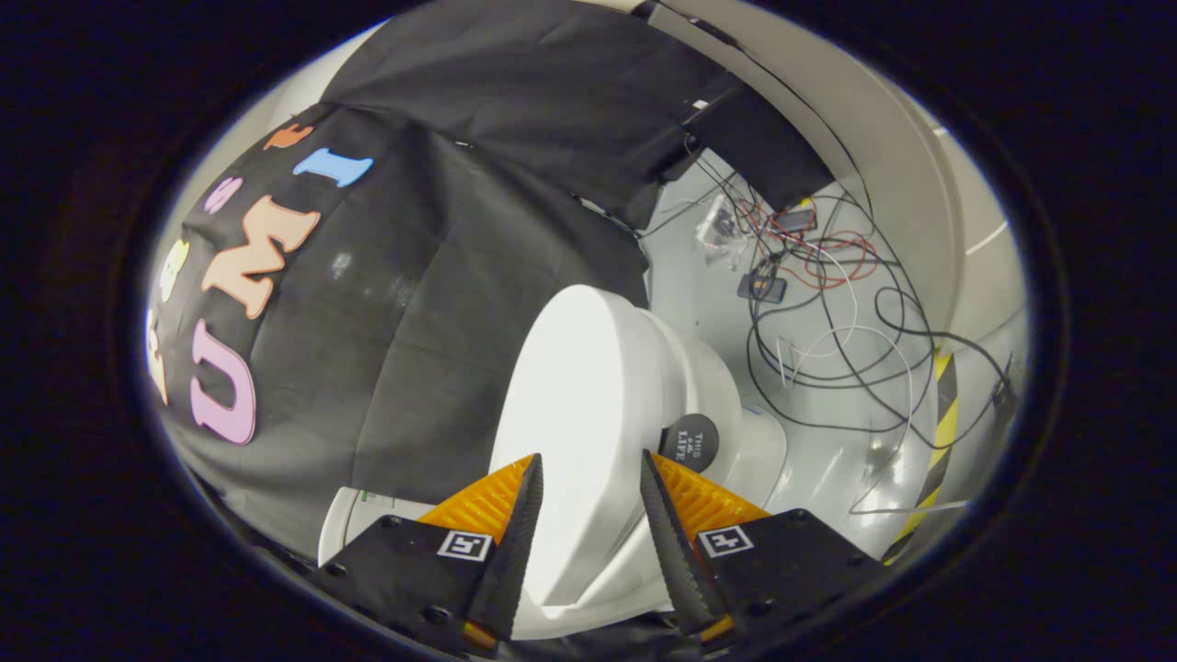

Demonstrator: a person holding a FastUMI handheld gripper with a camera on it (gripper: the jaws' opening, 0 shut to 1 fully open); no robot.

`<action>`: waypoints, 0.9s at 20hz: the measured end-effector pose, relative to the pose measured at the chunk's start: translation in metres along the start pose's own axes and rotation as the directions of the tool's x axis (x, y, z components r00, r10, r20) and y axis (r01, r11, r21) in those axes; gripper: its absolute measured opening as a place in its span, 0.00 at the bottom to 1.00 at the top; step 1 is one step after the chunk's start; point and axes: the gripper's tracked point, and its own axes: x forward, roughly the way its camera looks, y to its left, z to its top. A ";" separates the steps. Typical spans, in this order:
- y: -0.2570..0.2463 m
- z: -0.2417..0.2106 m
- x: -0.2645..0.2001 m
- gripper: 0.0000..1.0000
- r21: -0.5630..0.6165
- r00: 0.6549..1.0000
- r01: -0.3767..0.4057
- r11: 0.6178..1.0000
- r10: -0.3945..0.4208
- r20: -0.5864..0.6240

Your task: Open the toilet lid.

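1. The claw (pixel 590 478) stands spread, its two fingers set apart with the white toilet lid (pixel 588 405) showing in the gap between them.
2. Neither finger clearly presses on the lid; the inner edges of both run along its sides, and whether they touch it cannot be told.
3. The lid is a smooth, rounded white shell that begins between the fingers and reaches ahead of them, its far end curving over well beyond the fingertips.
4. Just beside the lid, on the side of the right finger, the white toilet body (pixel 726 405) bulges out and widens below.
5. A round dark badge (pixel 691 442) with pale lettering sits on that body, just ahead of the right fingertip.
6. Beyond the left finger hangs the booth's black cloth wall (pixel 414 303), which also runs behind the far end of the lid.
7. Near the base of the left finger, a white object (pixel 354 519) with rounded corners lies low against the cloth.
8. Well beyond the right finger, on the pale grey floor (pixel 699 294), lies a tangle of black, white and red cables (pixel 828 313) with a few small devices among them.
9. Further out on that side, a yellow-and-black striped strip (pixel 940 432) runs along the floor's edge.
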 end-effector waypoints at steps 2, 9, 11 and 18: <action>-0.015 0.000 0.001 0.67 0.014 0.999 0.050 0.999 -0.050 0.002; -0.052 -0.008 0.015 0.57 0.145 0.991 0.127 0.981 -0.118 -0.070; -0.052 -0.010 0.031 0.37 0.148 0.992 0.097 0.984 -0.083 -0.094; -0.055 -0.003 0.021 0.14 0.144 0.991 0.108 0.984 -0.094 -0.098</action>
